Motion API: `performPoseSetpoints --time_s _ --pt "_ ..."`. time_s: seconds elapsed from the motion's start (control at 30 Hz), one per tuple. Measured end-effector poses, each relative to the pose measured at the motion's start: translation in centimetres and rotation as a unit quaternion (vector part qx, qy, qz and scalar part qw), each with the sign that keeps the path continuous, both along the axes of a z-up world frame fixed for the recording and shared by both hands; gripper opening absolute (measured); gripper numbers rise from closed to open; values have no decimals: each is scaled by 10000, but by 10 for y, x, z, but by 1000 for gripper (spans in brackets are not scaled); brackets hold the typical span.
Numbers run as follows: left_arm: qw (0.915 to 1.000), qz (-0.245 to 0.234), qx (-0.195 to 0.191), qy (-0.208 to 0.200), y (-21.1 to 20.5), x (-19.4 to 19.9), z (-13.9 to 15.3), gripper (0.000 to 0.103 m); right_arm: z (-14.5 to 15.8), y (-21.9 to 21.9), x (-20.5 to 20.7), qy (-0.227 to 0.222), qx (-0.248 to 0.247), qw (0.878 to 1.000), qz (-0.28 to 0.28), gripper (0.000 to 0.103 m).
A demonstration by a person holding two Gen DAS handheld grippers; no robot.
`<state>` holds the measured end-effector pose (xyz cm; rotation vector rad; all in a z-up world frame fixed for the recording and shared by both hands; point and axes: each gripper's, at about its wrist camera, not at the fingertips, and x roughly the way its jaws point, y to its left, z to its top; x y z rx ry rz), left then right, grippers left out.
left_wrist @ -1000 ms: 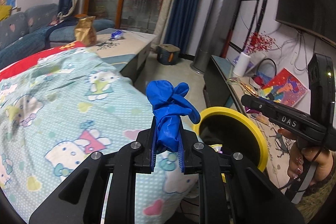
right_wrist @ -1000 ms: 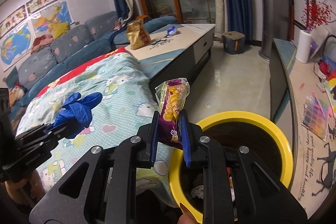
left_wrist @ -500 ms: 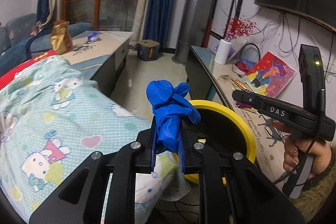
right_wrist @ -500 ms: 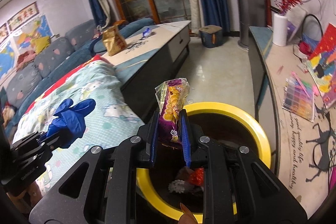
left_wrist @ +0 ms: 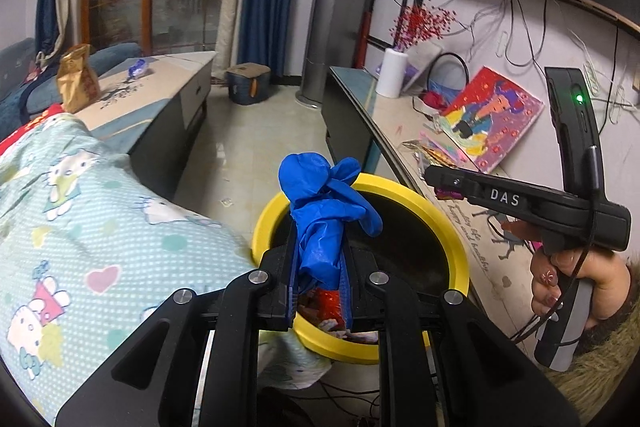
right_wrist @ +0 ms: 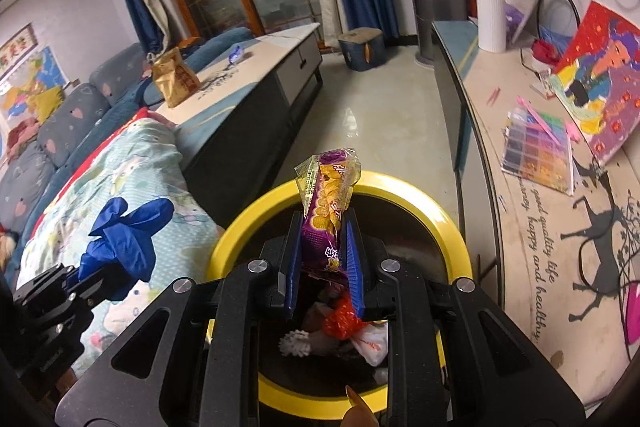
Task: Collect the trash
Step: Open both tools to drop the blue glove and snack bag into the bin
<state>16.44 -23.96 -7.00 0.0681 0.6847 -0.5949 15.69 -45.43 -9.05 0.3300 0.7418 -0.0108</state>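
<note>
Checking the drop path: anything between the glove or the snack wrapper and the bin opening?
Nothing visible. The glove in the left gripper and the wrapper in the right gripper both sit over the open bin; it has no lid, only trash at the bottom.

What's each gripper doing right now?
Left gripper: shut on the blue glove.
Right gripper: shut on the snack wrapper.

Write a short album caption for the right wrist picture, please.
Right gripper holds a purple snack wrapper over the yellow-rimmed trash bin.
</note>
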Motion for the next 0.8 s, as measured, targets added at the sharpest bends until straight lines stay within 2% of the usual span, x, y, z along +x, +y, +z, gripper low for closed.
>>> performPoseSetpoints --time_s 0.57,0.63,0.73,0.8 --pt "9978 -488 273 369 -39 11 -38 18 -26 -21 3 368 264 9989 -137 16" --pt "9970 -559 317 430 -44 14 -43 19 -28 -23 3 396 328 9986 -151 23" --pt "9963 -572 428 476 -48 19 -49 32 -31 -28 2 436 400 9980 -234 34" --pt "9963 -554 414 515 -47 22 -50 50 -31 -31 -1 441 419 9977 -283 35"
